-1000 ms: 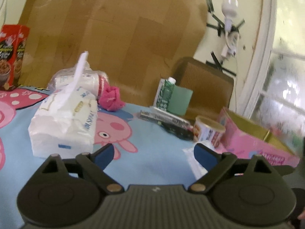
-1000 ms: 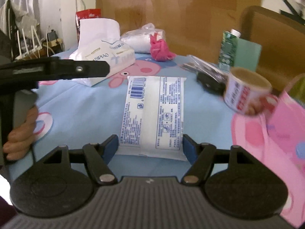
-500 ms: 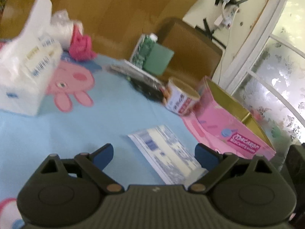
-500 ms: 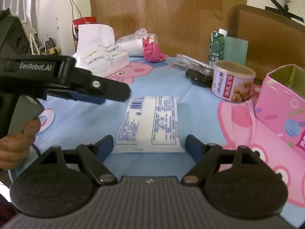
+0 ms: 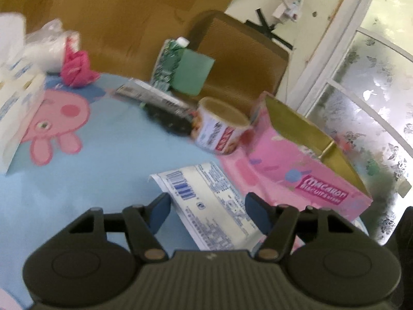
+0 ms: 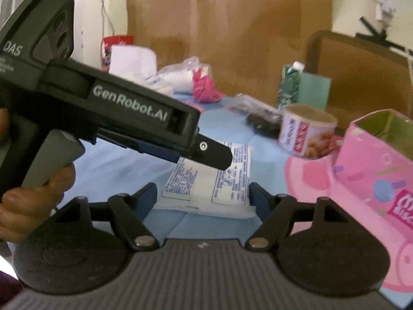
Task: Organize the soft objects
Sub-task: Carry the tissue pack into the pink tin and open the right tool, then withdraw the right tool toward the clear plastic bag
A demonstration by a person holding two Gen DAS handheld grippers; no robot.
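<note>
Approach step: flat wipes pack [image 5: 206, 206] is straddled by both spread, empty grippers, left gripper [image 5: 206, 206] and right gripper [image 6: 204, 196]; closing on it is needed next.

tissue pack [image 5: 15, 108] cut off by the left edge and blurred, wipes pack [image 6: 206, 180] partly hidden behind the left gripper [image 6: 206, 152], pink box [image 6: 374, 180] cut by the right edge, can [image 5: 222, 131] label smeared, unreadable

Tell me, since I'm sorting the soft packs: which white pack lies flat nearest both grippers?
The flat wipes pack printed with a barcode, lying between both open grippers. The tissue pack with a sheet sticking up sits farther back, near the clear bag.
</note>
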